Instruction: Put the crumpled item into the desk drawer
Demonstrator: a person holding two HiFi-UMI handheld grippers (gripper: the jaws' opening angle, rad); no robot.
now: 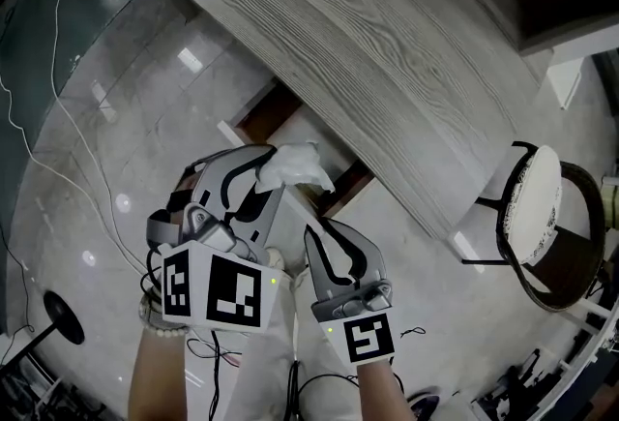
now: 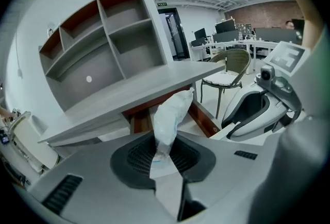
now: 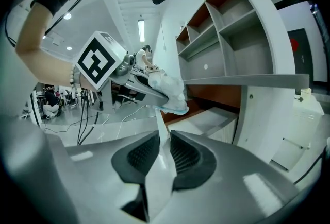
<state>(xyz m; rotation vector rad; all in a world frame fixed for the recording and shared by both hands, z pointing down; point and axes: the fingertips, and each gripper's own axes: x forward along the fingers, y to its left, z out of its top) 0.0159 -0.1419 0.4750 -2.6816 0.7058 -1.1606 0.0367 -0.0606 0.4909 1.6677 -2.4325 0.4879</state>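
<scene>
The crumpled white item (image 1: 295,163) sticks out of my left gripper (image 1: 273,175), which is shut on its lower end (image 2: 164,158). It hangs over the open drawer (image 1: 280,114), whose brown inside shows under the grey desk top (image 1: 387,32). My right gripper (image 1: 317,233) sits just right of the left one. Its pads are closed on the thin white edge of the drawer front (image 3: 157,120). In the right gripper view, the item (image 3: 167,89) and the left gripper (image 3: 149,91) are straight ahead, above the drawer (image 3: 206,117).
A round-seated chair (image 1: 537,206) stands at the desk's right end. A grey and brown shelf unit (image 2: 103,53) rises behind the desk. Cables (image 1: 68,158) trail over the shiny floor at the left, near a black round base (image 1: 63,317).
</scene>
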